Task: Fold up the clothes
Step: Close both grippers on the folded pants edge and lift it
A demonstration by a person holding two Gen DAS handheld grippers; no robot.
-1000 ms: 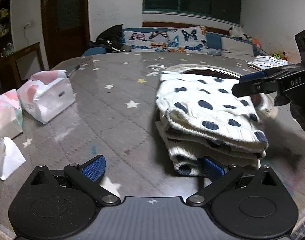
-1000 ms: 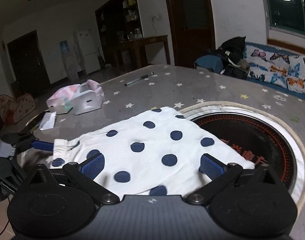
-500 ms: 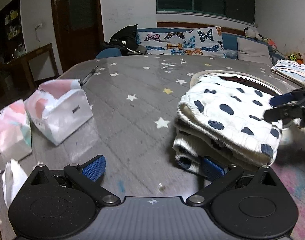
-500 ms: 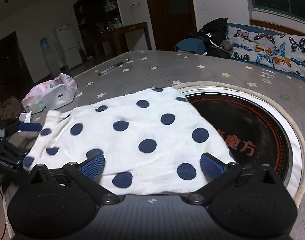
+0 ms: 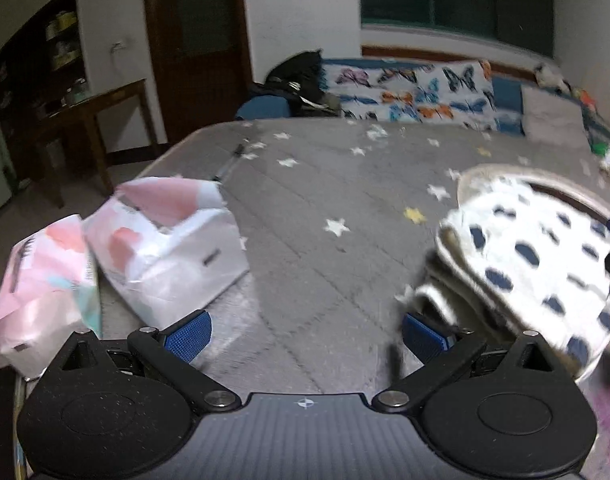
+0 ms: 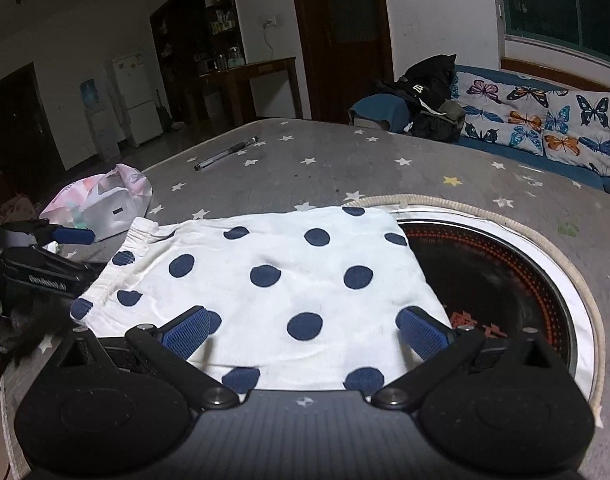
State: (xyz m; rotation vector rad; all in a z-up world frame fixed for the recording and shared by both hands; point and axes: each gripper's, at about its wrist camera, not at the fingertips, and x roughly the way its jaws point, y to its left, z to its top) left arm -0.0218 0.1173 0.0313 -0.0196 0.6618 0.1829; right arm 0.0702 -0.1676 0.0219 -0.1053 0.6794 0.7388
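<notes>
Shorts lay folded flat on the counter, one edge over the hob. Left gripper had pulled back off the stack, fingers wide, empty. Right gripper hovered over it, fingers wide, empty. Fold looked done.

both claws gape wide, empty: left claw, right claw.

White walls, dark wooden door, butterfly-print sofa (cushioned), night window, fridge.
</notes>
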